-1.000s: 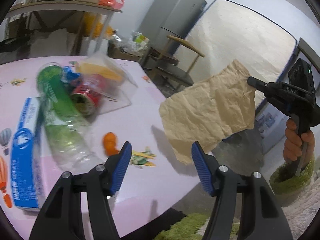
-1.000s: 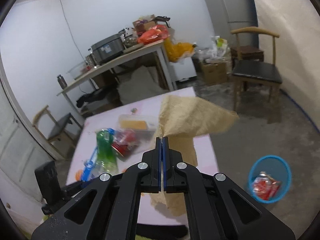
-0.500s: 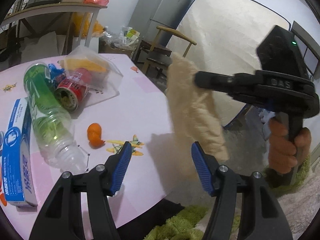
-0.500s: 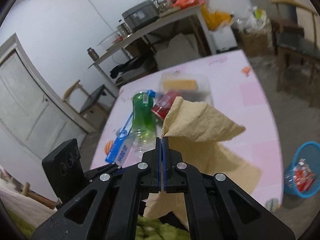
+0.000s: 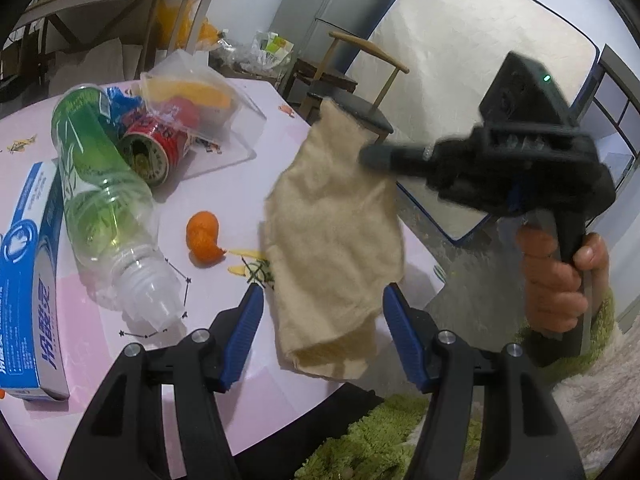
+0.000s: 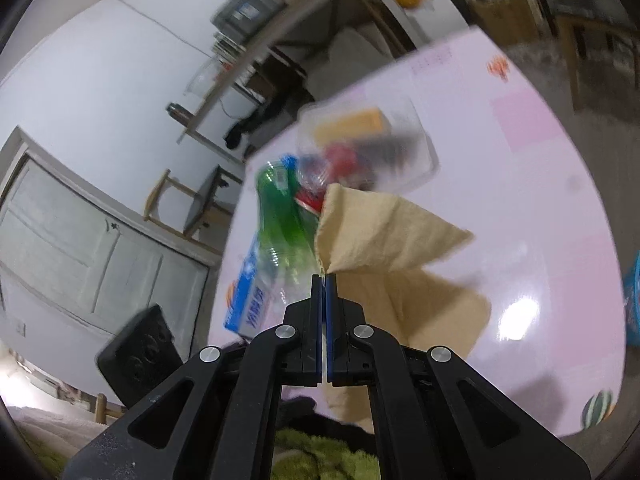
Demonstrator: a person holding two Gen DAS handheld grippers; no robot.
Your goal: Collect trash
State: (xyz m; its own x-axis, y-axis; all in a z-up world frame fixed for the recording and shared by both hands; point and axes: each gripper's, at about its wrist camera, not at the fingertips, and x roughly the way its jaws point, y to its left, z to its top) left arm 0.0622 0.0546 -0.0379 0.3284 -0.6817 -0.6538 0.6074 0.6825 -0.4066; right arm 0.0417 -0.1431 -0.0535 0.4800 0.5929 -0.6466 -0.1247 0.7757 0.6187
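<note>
We hold a crumpled tan sheet of paper (image 5: 336, 232) pinched by its upper edge in our right gripper (image 6: 323, 280), whose blue-padded jaws are pressed flat together on a fold of it; the sheet hangs with its long axis running down toward the near edge of the pink table (image 5: 224, 184). Our left gripper (image 5: 322, 332) waits just under it, jaws spread and gripping nothing, and in the left wrist view the lower end of the sheet dangles between the two blue pads (image 5: 246, 324) without, as far as we can tell, touching either. So the left gripper is the nearer tool to that free end. The rest of the litter lies on the table off to the left: a green-labelled clear plastic bottle (image 5: 104, 204) on its side, a red tin can (image 5: 154, 148), a clear plastic clamshell box (image 5: 204, 108), a scrap of orange peel (image 5: 204, 236) and a blue-and-white carton (image 5: 28, 280). The blue bin (image 6: 632, 300) shows only as a sliver at the right edge of the right wrist view, well apart from the sheet, so we judge the paper must travel rightward off the table.
</note>
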